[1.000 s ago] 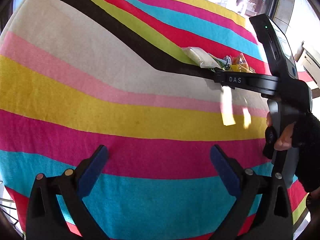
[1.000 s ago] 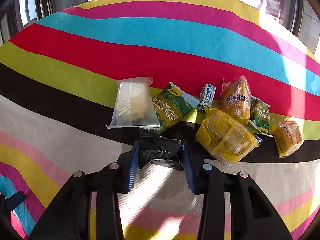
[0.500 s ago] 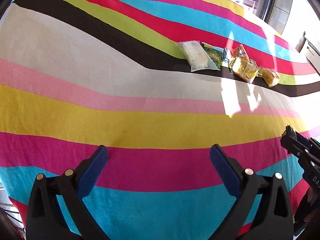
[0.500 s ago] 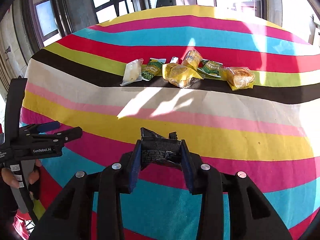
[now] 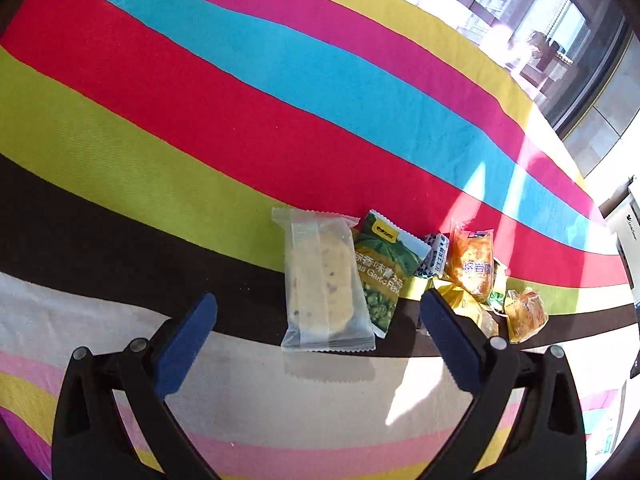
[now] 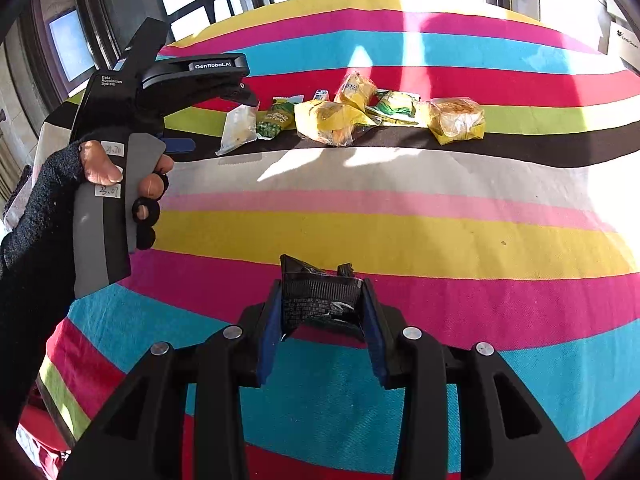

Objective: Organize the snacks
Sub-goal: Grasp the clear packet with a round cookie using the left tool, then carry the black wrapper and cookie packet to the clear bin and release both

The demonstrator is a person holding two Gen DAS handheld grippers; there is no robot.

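My right hand-held gripper (image 6: 322, 316) pinches a crinkly black foil snack packet (image 6: 318, 300) above the striped worktop (image 6: 400, 232); it feels light and crushable. My left hand-held gripper (image 5: 318, 340) gapes empty before the frosted clear cake wrapper (image 5: 322, 280): soft, slippery, best gripped across its middle.

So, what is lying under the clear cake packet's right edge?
The green pea packet is tucked partly under the clear cake packet. Its left edge is covered; whether anything else lies beneath cannot be seen.

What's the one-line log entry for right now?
left gripper: open, over translucent pastry packet | right gripper: shut on black packet | snack row on striped cloth
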